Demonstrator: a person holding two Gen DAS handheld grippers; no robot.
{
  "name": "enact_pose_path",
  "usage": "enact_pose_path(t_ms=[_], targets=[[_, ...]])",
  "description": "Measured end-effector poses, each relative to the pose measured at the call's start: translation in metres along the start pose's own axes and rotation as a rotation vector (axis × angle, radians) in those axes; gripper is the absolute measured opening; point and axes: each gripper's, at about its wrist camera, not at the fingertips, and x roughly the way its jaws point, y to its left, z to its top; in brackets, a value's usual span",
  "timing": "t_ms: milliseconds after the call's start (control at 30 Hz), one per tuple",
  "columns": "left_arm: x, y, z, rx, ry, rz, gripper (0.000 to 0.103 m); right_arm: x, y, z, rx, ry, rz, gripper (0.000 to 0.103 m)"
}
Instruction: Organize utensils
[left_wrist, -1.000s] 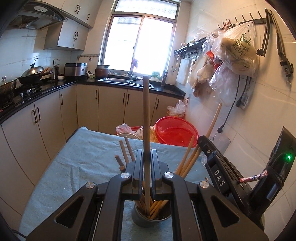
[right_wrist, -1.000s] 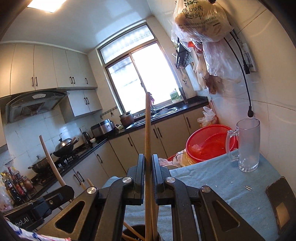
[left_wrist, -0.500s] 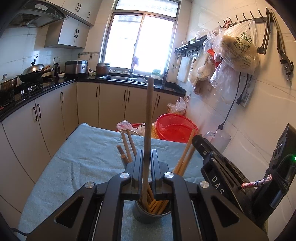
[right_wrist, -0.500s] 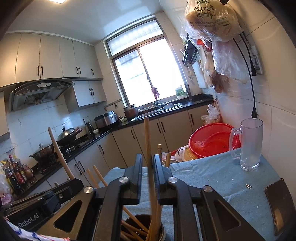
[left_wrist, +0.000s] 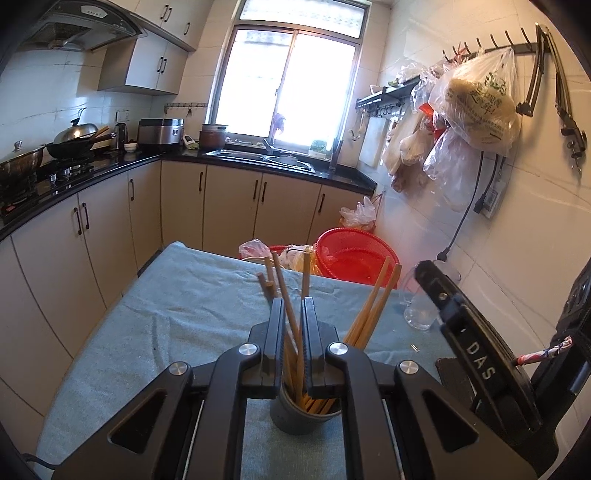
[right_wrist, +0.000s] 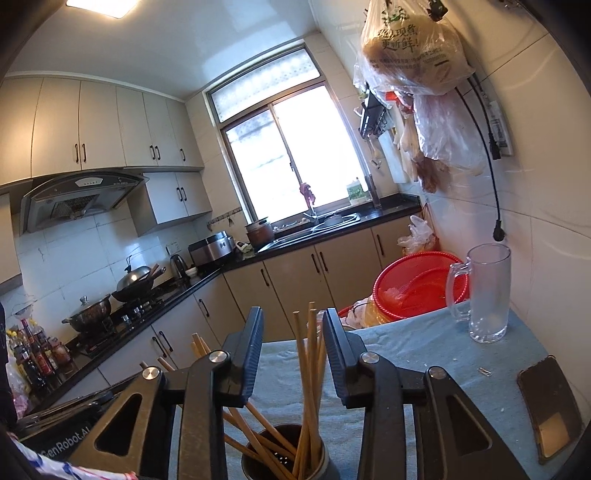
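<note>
A grey metal holder (left_wrist: 301, 415) stands on the blue-grey cloth with several wooden chopsticks (left_wrist: 371, 304) leaning in it. It also shows in the right wrist view (right_wrist: 286, 456) with the chopsticks (right_wrist: 308, 373) upright. My left gripper (left_wrist: 293, 314) sits just above the holder, its jaws slightly apart with chopsticks standing loose in the narrow gap. My right gripper (right_wrist: 293, 328) is wide open above the holder, the chopsticks free between its fingers. The right gripper's body (left_wrist: 476, 350) shows at the right of the left wrist view.
A glass mug (right_wrist: 484, 291) stands at the table's far right by the wall. A phone (right_wrist: 550, 406) lies at the right edge. A red basin (right_wrist: 413, 284) sits beyond the table (left_wrist: 166, 314). Plastic bags (right_wrist: 410, 48) hang on the wall above.
Both grippers let go of their chopsticks, which dropped into the holder. The right jaws spread wide; the left jaws parted a little.
</note>
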Motion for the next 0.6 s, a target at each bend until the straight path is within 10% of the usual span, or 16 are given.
enact_pose_path(t_ms=[167,600], targets=[[-0.03,0.009,-0.002,0.0,-0.044,0.033,0.037,-0.019,0.003,0.005,-0.021,-0.003,-0.024,0.045],[-0.069,0.04,-0.054,0.074,0.069,0.141,0.052,-0.071,0.015,-0.03,-0.122,0.117,-0.129,0.064]])
